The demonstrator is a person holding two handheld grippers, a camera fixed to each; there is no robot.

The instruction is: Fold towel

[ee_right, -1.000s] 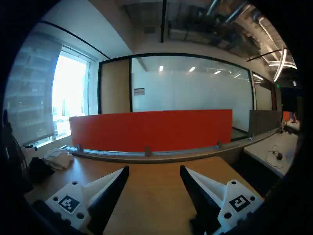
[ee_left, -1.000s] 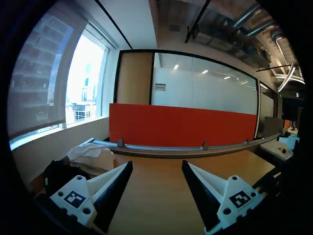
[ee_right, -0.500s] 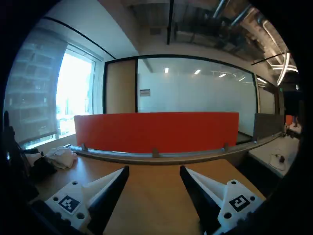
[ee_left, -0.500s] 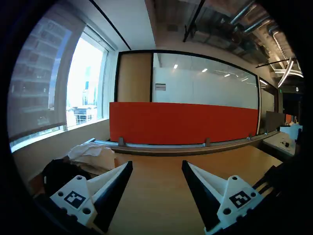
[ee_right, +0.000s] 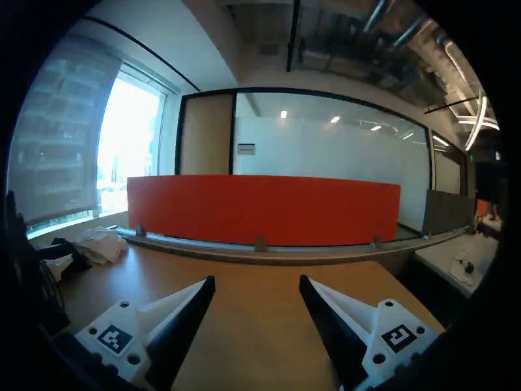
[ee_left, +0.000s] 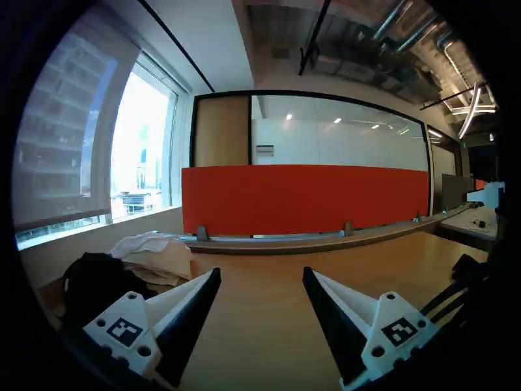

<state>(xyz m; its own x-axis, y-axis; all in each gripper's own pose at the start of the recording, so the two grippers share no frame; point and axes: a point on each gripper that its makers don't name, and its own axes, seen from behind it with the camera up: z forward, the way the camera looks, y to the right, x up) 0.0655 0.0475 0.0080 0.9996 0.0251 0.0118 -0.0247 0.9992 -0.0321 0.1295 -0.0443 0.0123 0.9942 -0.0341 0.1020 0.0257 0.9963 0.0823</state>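
A crumpled pile of pale towels [ee_left: 153,255] lies at the far left of the wooden desk [ee_left: 273,306], beside a black bundle [ee_left: 98,283]. In the right gripper view the same towels [ee_right: 101,245] sit small at the left edge of the desk [ee_right: 260,313]. My left gripper [ee_left: 260,287] hangs open above the desk, with the towels ahead and to its left. My right gripper [ee_right: 256,290] is open too, over bare wood with nothing between its fingers.
An orange divider panel [ee_left: 299,199] on a metal rail closes the desk's far edge. A window [ee_left: 140,163] runs along the left wall. Another desk [ee_right: 462,260] with a small cabled device stands at the right. A dark object [ee_right: 26,274] crowds the right gripper view's left edge.
Both views have tilted slightly upward and swung a little; the towels and divider sit a bit higher. Both grippers stay open.
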